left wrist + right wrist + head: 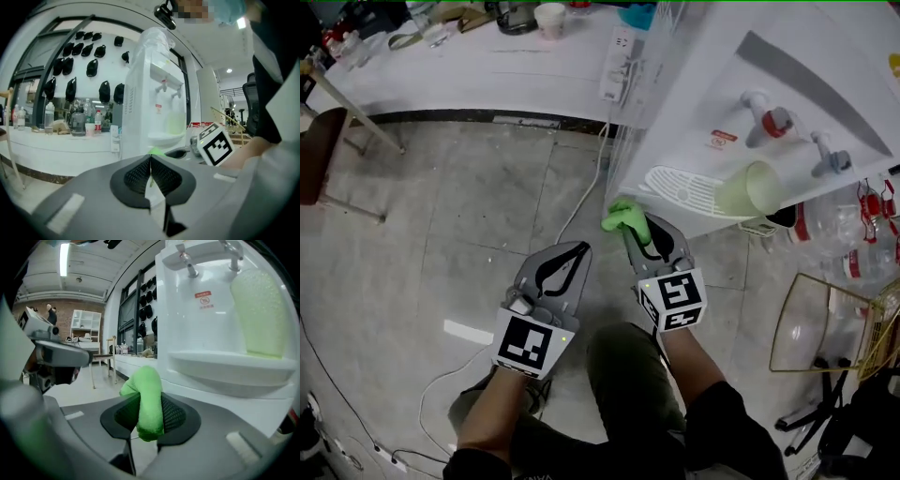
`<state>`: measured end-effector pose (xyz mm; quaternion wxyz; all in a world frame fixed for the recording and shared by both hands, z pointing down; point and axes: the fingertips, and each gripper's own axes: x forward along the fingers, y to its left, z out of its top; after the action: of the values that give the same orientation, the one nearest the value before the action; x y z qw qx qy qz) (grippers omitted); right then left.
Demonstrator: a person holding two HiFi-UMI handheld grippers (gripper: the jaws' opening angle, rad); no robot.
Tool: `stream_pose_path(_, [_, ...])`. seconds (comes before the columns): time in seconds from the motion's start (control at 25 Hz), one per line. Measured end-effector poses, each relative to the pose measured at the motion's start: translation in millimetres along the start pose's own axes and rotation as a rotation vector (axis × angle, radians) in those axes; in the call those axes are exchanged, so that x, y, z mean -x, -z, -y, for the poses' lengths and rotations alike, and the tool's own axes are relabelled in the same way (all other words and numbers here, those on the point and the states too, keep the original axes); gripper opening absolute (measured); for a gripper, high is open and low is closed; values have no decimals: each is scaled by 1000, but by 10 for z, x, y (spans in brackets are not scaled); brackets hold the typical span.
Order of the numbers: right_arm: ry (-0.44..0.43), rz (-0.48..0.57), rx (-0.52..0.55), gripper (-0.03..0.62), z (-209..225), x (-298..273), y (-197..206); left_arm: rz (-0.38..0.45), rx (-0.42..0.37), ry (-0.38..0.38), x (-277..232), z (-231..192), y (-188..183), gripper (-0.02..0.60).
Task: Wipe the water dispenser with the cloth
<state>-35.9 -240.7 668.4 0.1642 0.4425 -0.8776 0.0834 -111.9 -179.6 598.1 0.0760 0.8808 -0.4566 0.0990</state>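
The white water dispenser (750, 112) stands at the upper right of the head view, with a red tap (769, 120), a grey tap (827, 157) and a drip tray (680, 186). A pale green cup (752, 189) sits on the tray under the taps. My right gripper (630, 225) is shut on a bright green cloth (146, 399), just below the dispenser's front lower corner. In the right gripper view the cloth bulges out between the jaws, near the dispenser's white front (220, 385). My left gripper (572, 251) is shut and holds nothing, left of the right one.
A white counter (487, 66) with a power strip (619, 64), a cup and clutter runs along the top. A white cable (581, 197) trails on the floor. Water bottles (853, 244) and a gold wire rack (834, 319) stand at right. A chair (323, 150) is at far left.
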Motion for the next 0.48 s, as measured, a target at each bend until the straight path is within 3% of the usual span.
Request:
stream_pose_path(0.24, [-1,-43,16,109,89,-233,95,-3,12,-63,323,214,24,3])
stream_pose_path(0.32, [0,-40,8,109,142,-238,77,21,-21,-81,374,244,31,3])
stream_pose_path(0.48, [-12,-39,25,109,206,-211,65,32,-30,-49,319,321,-30,3])
